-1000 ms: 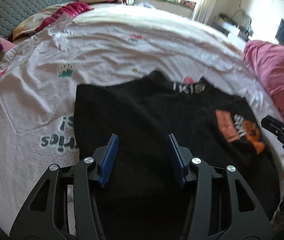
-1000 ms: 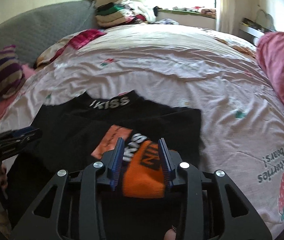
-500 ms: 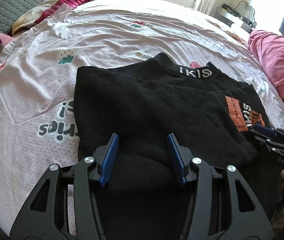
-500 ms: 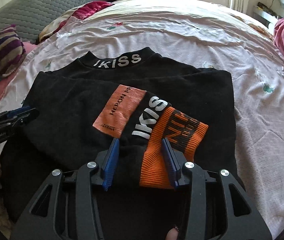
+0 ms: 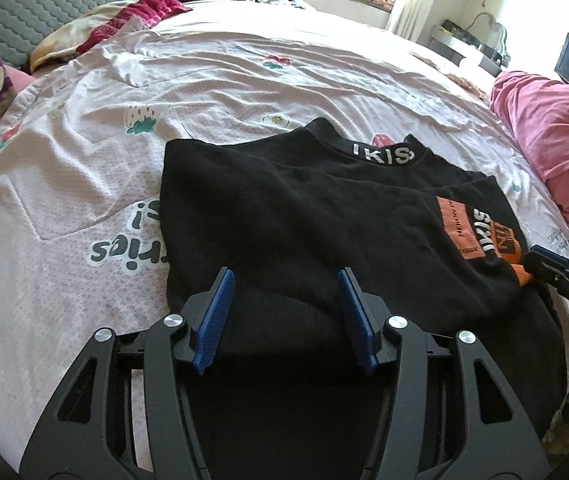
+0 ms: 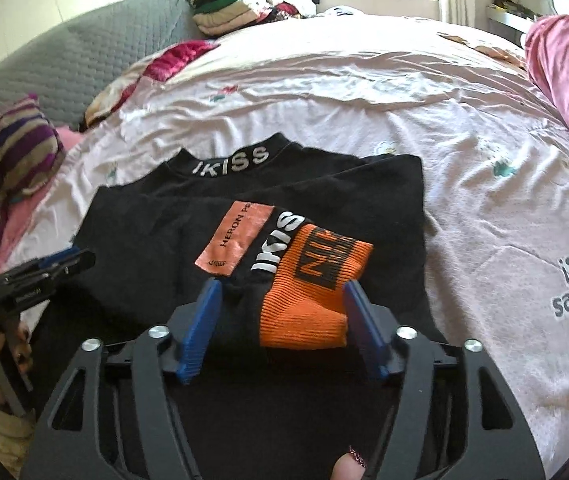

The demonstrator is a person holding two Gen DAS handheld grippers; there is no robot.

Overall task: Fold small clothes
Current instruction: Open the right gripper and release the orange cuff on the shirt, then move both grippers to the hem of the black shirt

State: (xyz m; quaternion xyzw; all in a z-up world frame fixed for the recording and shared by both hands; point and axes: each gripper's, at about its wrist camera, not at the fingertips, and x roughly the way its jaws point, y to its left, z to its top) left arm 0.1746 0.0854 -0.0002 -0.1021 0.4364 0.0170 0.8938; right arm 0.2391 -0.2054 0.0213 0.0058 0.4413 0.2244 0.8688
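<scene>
Bed (image 5: pixel 244 92): carries the black sweater (image 5: pixel 304 216) on its pink printed sheet, with a pile of folded clothes (image 6: pixel 228 12) beyond the sweater by the headboard.
Left gripper (image 5: pixel 286 316): released, jaws apart, low over the sweater's near hem.
Right gripper (image 6: pixel 280 328): released, jaws either side of the orange cuff (image 6: pixel 316 288); contact unclear.
Sweater: flat, collar reading IKISS away from the grippers, sleeve folded across the chest.
</scene>
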